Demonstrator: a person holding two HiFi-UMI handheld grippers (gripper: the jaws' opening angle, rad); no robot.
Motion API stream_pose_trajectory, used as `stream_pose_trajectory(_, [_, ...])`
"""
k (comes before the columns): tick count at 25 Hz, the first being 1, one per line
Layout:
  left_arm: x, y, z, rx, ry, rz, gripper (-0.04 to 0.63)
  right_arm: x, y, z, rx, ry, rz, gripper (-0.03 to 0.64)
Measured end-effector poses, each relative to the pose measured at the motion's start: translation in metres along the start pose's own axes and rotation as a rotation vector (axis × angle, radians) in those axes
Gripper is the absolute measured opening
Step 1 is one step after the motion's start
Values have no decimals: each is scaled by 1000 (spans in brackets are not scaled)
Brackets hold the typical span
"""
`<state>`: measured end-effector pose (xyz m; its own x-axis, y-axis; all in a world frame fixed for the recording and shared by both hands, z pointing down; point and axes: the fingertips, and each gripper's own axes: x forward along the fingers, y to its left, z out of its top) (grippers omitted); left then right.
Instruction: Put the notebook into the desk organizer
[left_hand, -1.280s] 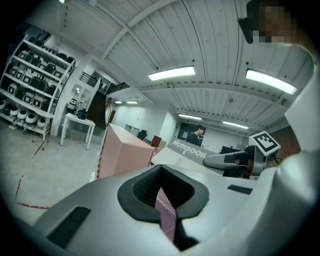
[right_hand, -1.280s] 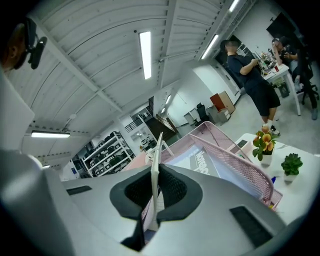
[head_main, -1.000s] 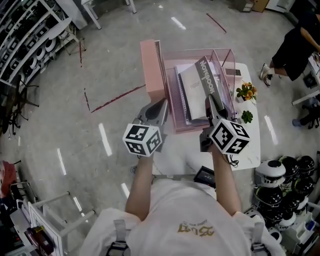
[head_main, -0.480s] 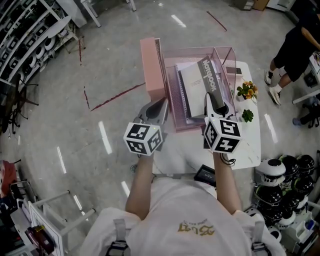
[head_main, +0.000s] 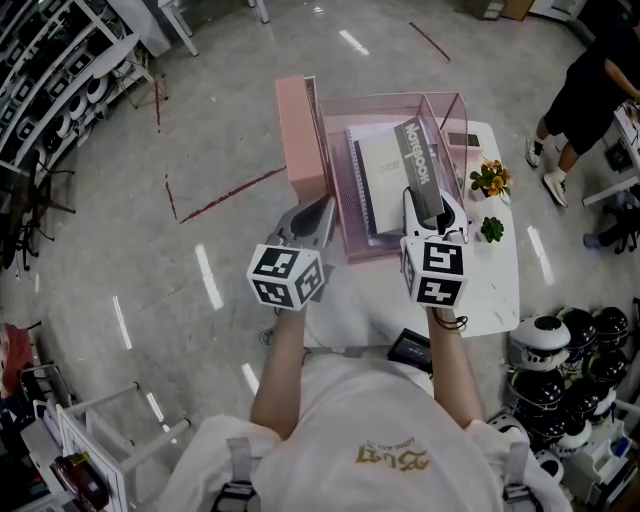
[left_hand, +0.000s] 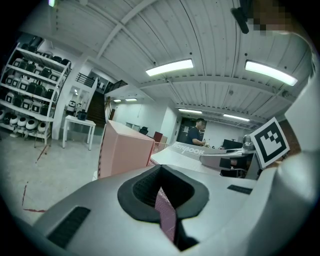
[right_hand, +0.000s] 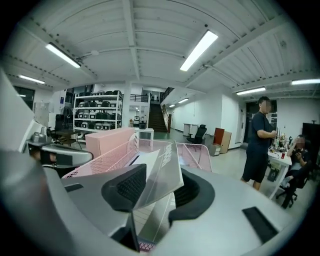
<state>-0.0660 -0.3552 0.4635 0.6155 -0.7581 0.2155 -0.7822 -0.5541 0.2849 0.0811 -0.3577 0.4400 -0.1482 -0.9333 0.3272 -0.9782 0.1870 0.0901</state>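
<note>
The grey-and-white notebook (head_main: 395, 170) leans tilted inside the pink mesh desk organizer (head_main: 390, 98) on the white table (head_main: 495, 280). My right gripper (head_main: 428, 207) is at the notebook's near edge and its jaws are opening. In the right gripper view the notebook's (right_hand: 160, 175) cover still stands between the pads, with a gap on the right side. My left gripper (head_main: 318, 215) is at the organizer's front left corner. In the left gripper view a strip of the organizer's pink mesh wall (left_hand: 165, 215) is pinched between its jaws.
A tall pink box (head_main: 300, 135) stands against the organizer's left side. Two small potted plants (head_main: 492, 182) sit to the right on the table, and a black device (head_main: 410, 352) lies at its near edge. A person (head_main: 595, 90) stands at the far right. Helmets (head_main: 570, 370) crowd the floor at the lower right.
My right gripper has shifted left and its jaws have spread. The notebook has settled lower and straighter in the organizer. The left gripper has stayed put.
</note>
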Motion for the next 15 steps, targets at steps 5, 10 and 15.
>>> stream_pose_trajectory(5, [0, -2, 0, 5, 4, 4, 14, -2, 1, 0, -59, 6, -5, 169])
stream_pose_trajectory(10, [0, -3, -2, 12, 6, 9, 14, -2, 0, -3, -82, 16, -6, 201])
stream_pose_trajectory(15, [-2, -2, 1, 15, 0, 23, 14, -3, 5, -3, -80, 32, 22, 291])
